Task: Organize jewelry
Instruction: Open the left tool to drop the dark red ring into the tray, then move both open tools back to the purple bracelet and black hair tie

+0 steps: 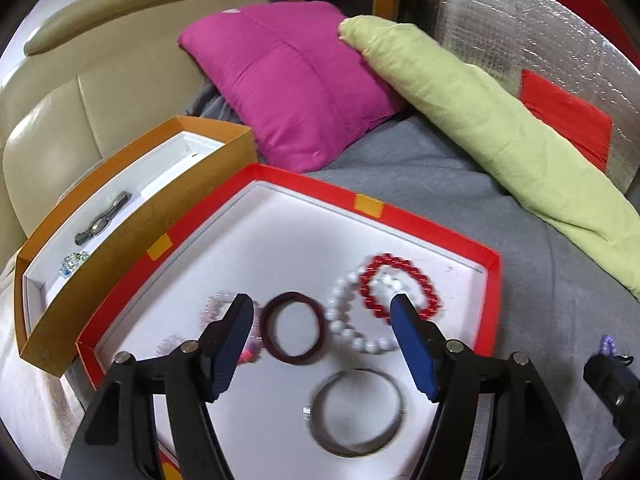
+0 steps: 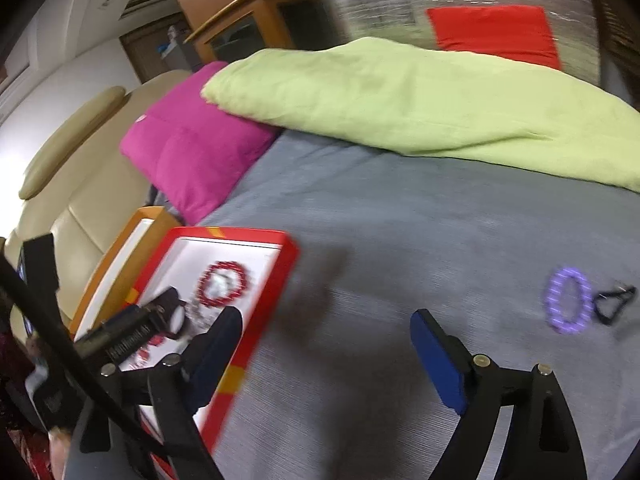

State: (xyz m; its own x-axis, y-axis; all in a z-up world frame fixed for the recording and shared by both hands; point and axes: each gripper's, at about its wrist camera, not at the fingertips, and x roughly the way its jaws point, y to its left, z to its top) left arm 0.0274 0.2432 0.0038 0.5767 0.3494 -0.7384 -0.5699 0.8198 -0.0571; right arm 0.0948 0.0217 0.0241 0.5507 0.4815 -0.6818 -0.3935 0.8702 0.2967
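A red tray (image 1: 490, 280) with a white floor holds a red bead bracelet (image 1: 400, 286) overlapping a white bead bracelet (image 1: 340, 316), a dark maroon bangle (image 1: 292, 330), a silver bangle (image 1: 356, 414) (blurred) and a pale pink bracelet (image 1: 214, 308). A purple bracelet (image 2: 568, 300) lies flat on the grey bed (image 2: 400, 260), well apart.
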